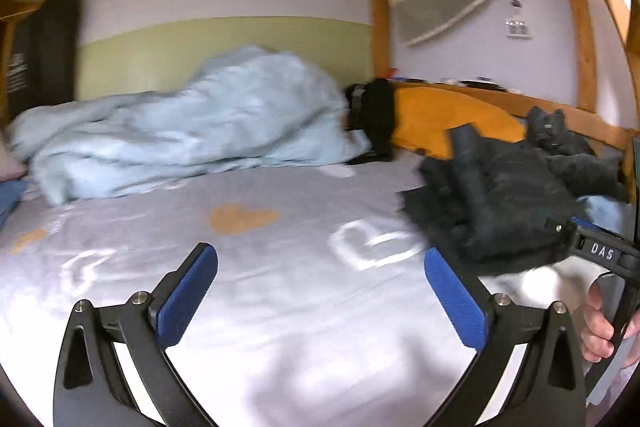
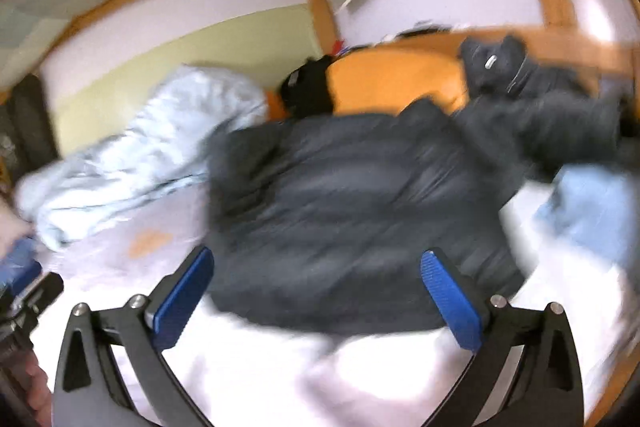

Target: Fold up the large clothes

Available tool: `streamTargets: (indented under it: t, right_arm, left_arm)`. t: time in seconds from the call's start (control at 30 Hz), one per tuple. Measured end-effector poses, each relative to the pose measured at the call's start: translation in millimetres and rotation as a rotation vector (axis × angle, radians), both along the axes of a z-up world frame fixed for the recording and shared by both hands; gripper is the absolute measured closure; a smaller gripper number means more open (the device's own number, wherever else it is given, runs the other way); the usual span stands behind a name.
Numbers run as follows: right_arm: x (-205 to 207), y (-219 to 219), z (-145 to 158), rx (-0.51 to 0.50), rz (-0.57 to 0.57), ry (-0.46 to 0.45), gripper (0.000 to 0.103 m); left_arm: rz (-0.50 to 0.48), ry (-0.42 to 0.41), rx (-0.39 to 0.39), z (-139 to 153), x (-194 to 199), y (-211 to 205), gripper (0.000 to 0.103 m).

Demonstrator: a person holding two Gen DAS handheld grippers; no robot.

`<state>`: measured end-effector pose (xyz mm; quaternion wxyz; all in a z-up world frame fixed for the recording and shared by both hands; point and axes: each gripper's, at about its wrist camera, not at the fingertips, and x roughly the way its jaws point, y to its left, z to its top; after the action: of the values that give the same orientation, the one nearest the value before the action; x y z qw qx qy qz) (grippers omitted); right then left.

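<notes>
A black padded jacket (image 2: 352,219) lies folded in a thick bundle on the pale bed sheet (image 1: 260,287). In the left wrist view the jacket (image 1: 492,199) lies to the right. My right gripper (image 2: 318,279) is open and empty, just short of the jacket's near edge. My left gripper (image 1: 320,279) is open and empty over bare sheet, left of the jacket. The right gripper's body (image 1: 600,251) and the hand that holds it show at the right edge. This view of the right wrist is blurred by motion.
A crumpled light blue duvet (image 1: 180,131) lies along the back wall. An orange pillow (image 1: 448,119) with a black item (image 1: 372,115) on it lies at the headboard, another dark garment (image 1: 560,139) beside it. The wooden bunk frame (image 1: 576,27) rises at the right.
</notes>
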<state>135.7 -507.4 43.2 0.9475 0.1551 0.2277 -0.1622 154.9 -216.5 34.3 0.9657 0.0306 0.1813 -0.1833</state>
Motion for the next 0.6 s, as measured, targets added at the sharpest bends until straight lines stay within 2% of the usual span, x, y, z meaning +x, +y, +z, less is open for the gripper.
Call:
streamTargets:
  t: [0.13,0.3,0.43,0.6]
  right_arm:
    - [1.7,57.9,-12.9,-0.104,0.044,0.018,0.0]
    - [-1.3,109.7,-23.7,-0.127,0.079,-0.007,0.0]
    - [-6.1,145.3,-36.6,-0.205,0.05,-0.052,0.0]
    - [8.7,172.9,-41.2,-0.325,0.097,-0.055,0.0]
  left_arm:
    - [0.036,0.031,-0.006,-17.9,-12.0,46.9,0.0]
    - [0.081,0.018,-0.001,-41.6,-16.7,71.9,0.0]
    - [0.145,-0.074,0.087,-54.2,-17.3,77.8,0.0]
    - [0.193,-0.052,-0.038,-51.5,-6.3,108.2,0.0]
